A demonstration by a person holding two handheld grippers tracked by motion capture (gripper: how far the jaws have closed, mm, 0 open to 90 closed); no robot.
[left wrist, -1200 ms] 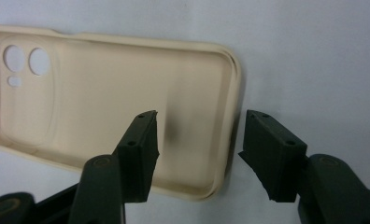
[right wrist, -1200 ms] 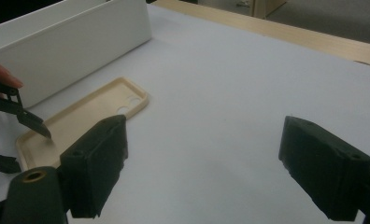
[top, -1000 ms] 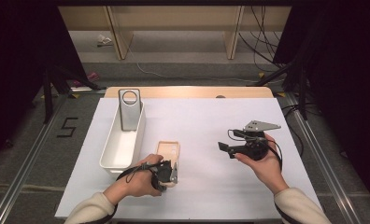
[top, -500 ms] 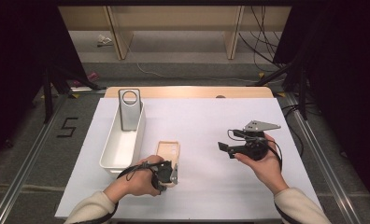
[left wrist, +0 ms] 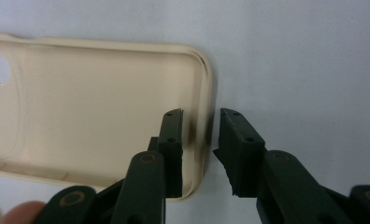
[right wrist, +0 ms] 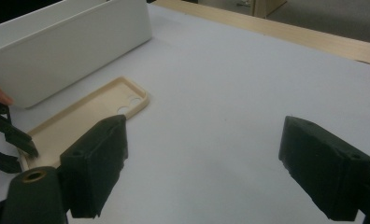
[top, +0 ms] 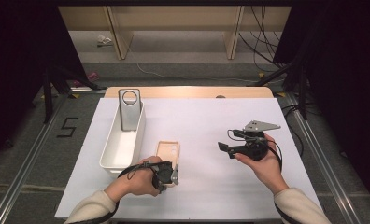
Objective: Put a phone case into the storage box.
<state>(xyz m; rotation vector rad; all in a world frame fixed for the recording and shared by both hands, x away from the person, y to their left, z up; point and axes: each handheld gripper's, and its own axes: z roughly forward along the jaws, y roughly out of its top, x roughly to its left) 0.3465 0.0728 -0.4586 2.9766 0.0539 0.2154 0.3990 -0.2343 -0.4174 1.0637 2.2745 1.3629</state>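
A cream phone case (top: 167,151) lies hollow side up on the white table cover, just right of the bin. My left gripper (top: 174,176) is at its near end. In the left gripper view its jaws straddle the case's rim (left wrist: 204,93), one inside the hollow and one outside. They have just been closing, and a small gap still shows on each side of the rim. My right gripper (top: 224,148) is held over the table's right half, open wide with nothing between its fingers. It faces the case (right wrist: 80,116) from a distance.
A long white bin (top: 109,149) stands at the left, with a grey phone case (top: 129,109) leaning upright at its far end. The bin's side wall (right wrist: 71,46) rises just behind the cream case. The wooden table edge (top: 188,92) runs along the back.
Both hands and the cream case keep their places in the high view; no shift shows there.
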